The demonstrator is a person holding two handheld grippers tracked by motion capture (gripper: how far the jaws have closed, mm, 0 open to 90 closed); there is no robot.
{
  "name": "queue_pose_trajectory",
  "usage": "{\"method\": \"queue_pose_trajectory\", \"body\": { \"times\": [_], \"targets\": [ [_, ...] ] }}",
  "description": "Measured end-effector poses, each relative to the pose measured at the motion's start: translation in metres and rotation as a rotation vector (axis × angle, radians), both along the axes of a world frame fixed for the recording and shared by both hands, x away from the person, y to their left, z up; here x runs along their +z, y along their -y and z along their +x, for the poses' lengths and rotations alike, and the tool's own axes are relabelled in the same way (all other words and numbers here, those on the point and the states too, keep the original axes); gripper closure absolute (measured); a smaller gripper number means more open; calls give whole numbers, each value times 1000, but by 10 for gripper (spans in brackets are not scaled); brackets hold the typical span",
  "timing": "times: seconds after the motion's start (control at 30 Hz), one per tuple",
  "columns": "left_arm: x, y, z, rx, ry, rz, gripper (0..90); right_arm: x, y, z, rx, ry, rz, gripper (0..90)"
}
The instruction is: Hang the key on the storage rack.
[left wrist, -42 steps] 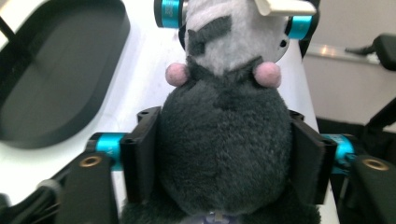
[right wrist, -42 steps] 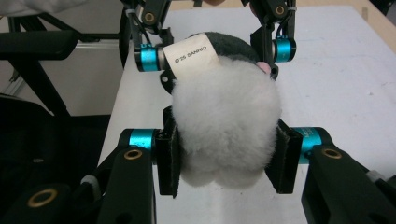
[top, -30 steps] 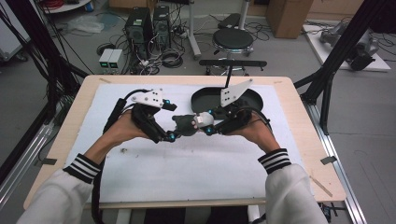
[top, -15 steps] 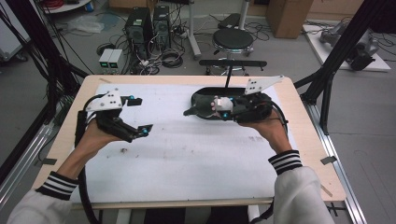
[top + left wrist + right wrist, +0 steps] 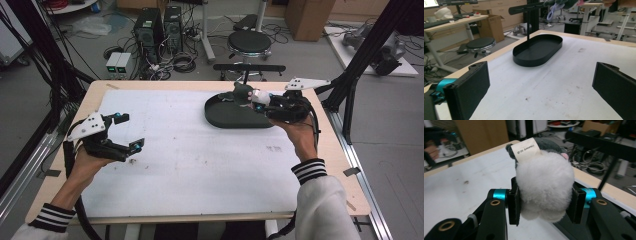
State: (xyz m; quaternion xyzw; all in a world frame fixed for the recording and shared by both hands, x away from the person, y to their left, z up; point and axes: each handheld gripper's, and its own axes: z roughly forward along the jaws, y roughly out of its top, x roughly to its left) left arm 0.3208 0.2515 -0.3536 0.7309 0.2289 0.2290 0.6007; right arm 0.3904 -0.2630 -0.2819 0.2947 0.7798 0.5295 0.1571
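The right gripper [image 5: 256,98] is clamped on a small grey and white plush toy [image 5: 544,180], held just above the far end of the black oval metal tray [image 5: 235,116]; the left gripper [image 5: 126,131], jaws wide apart and empty, is well apart from it

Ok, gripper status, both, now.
Left gripper: open, holding nothing, above the white mat.
Right gripper: shut on the plush toy, held over the black tray.

Stool [image 5: 249,42] on the floor past my right gripper [image 5: 256,97]; PC towers [image 5: 159,25] further left, cardboard box [image 5: 305,14] further right.
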Motion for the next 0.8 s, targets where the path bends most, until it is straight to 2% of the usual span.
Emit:
{"method": "queue_pose_trajectory", "body": {
  "times": [0.03, 0.07, 0.1, 0.13, 0.17, 0.2, 0.37, 0.43, 0.47, 0.5, 0.53, 0.63, 0.67, 0.77, 0.8],
  "targets": [
    [0, 0, 0, 0, 0, 0, 17, 0, 1, 0, -13, 0, 3, 548],
    [-7, 0, -3, 24, 19, -5, 17, 0, 4, 1, -34, -2, 7, 548],
    [-7, 0, -3, 24, 19, -5, 17, 0, 4, 1, -34, -2, 7, 548],
    [-13, -1, -5, 34, 18, -22, 17, 0, 7, 2, -70, -2, 26, 547],
    [-13, -1, -5, 34, 18, -22, 17, 0, 9, 2, -83, 2, 31, 548],
    [-19, -1, -7, 42, 15, -28, 17, 1, 11, 3, -100, 5, 38, 548],
    [-29, -2, -11, 56, 5, -18, 17, 0, 15, 5, -142, -2, 39, 548],
    [-31, -3, -14, 72, 13, -11, 17, 0, 18, 6, -163, -4, 39, 548],
    [-36, -4, -18, 81, 31, -24, 17, -1, 20, 6, -193, -9, 42, 548],
    [-36, -4, -18, 81, 31, -24, 17, -1, 20, 6, -193, -9, 42, 548],
    [-39, -5, -20, 89, 28, -30, 17, 0, 24, 7, -227, -11, 35, 548],
    [-47, -8, -23, 104, 25, -36, 17, 1, 28, 8, -245, -13, 41, 548],
    [-53, -11, -25, 118, 20, -45, 17, 4, 31, 8, -272, -10, 44, 548],
    [-58, -13, -27, 128, 13, -54, 17, 5, 37, 8, -310, -3, 45, 547],
    [-62, -16, -30, 145, 12, -53, 17, 5, 39, 8, -320, 1, 50, 547]
  ]
}}
